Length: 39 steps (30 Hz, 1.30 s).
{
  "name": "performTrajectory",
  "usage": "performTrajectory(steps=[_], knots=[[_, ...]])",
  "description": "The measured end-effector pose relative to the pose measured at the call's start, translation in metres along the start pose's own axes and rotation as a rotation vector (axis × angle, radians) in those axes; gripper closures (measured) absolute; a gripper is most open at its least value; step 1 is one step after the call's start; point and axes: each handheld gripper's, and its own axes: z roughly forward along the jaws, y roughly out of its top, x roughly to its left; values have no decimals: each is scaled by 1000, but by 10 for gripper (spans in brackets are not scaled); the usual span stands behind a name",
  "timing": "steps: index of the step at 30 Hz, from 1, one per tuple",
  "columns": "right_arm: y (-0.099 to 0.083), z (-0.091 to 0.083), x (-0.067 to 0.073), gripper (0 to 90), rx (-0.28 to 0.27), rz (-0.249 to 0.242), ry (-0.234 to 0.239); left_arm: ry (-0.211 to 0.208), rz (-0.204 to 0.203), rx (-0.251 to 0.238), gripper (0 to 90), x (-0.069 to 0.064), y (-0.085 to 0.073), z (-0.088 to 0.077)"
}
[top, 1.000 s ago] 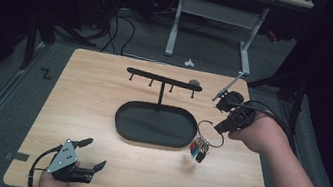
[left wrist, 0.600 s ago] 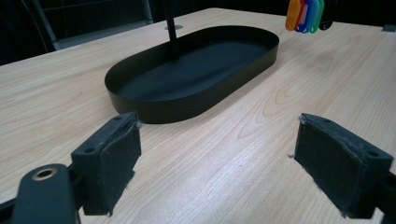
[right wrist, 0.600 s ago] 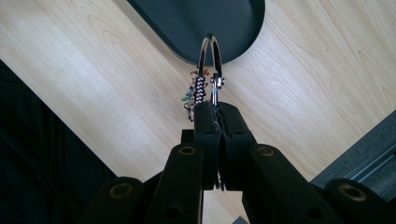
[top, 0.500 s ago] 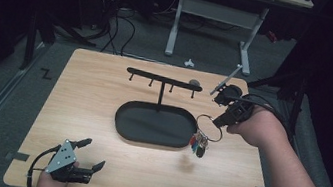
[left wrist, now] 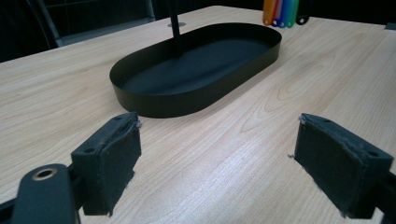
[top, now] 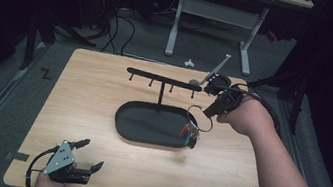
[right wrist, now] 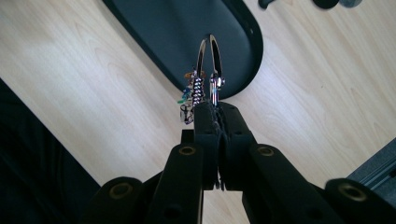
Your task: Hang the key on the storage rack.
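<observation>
Pinching a key ring [top: 199, 117] right of centre in the high view, the right claw [top: 211, 112] is clamped shut, colored tags [top: 189, 135] dangling over the black tray's [top: 121, 124] right end. Lower left, the left claw [top: 89, 154] gapes empty above the bench [top: 84, 90].

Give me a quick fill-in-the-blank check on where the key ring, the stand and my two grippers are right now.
1. The right gripper is ____ on the key ring.
2. The coloured key tags hang above the right end of the black oval ____.
3. The left gripper, near the table's front edge, has its jaws ____ with nothing between them.
4. The stand's post carries a bar with small ____ pointing down.

Missing words: shut; tray; open; hooks
</observation>
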Motion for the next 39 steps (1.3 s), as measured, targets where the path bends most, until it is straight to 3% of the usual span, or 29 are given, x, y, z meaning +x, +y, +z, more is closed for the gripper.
performTrajectory(steps=[12, 22, 24, 39], knots=[[26, 8, -19, 879, -22, 43, 4, 5, -5, -3, 150, 1, -1, -2], [35, 20, -37, 878, -25, 92, 21, 1, -2, -4, 150, -1, -1, -1], [37, 27, -43, 878, -16, 127, 28, 1, -2, -2, 150, -1, -1, -1], [51, 45, -52, 875, -23, 140, 32, -7, 8, 9, 150, -1, -1, -2]])
